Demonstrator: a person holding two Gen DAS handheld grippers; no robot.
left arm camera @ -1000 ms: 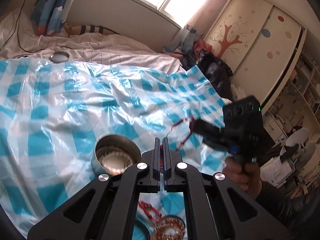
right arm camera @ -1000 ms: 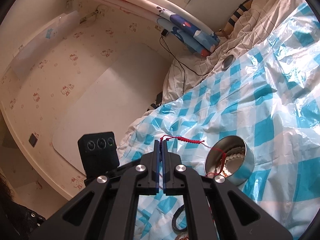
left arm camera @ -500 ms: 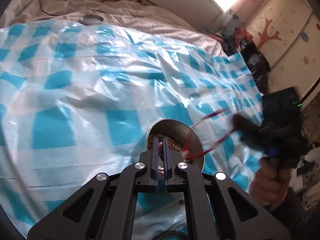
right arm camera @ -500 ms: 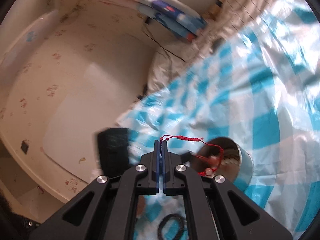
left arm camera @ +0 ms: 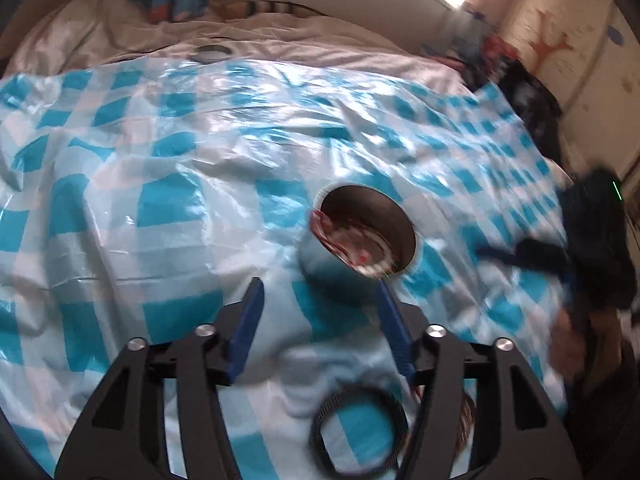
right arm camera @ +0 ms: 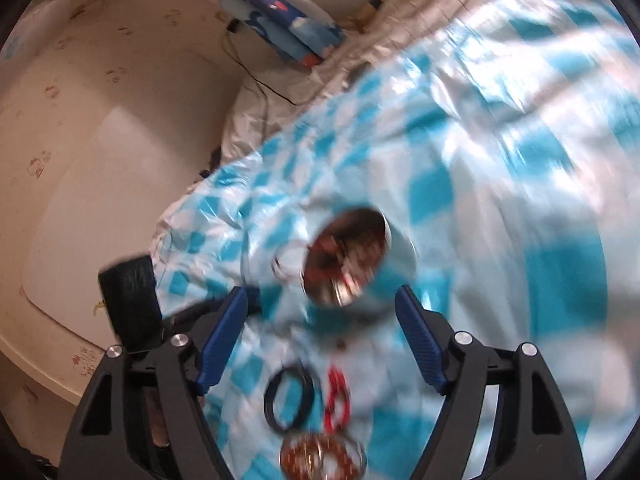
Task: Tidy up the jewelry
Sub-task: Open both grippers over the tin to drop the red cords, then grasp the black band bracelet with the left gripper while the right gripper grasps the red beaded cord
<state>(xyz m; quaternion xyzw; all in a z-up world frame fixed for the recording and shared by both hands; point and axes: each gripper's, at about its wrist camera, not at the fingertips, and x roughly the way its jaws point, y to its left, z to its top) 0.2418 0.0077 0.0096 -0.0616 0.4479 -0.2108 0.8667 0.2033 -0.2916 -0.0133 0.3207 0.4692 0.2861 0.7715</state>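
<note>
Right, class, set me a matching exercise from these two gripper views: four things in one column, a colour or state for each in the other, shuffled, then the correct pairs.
Things:
1. metal tin
2. black ring
3. red cord bracelet
4. left gripper

States:
A. lying on the checked sheet right of the ring in the right wrist view
B. jaws wide apart, nothing between them
C. open-topped, with jewelry inside
D. dark hoop lying flat on the sheet, near the camera

Pairs: 1-C, 2-D, 3-A, 4-B
</note>
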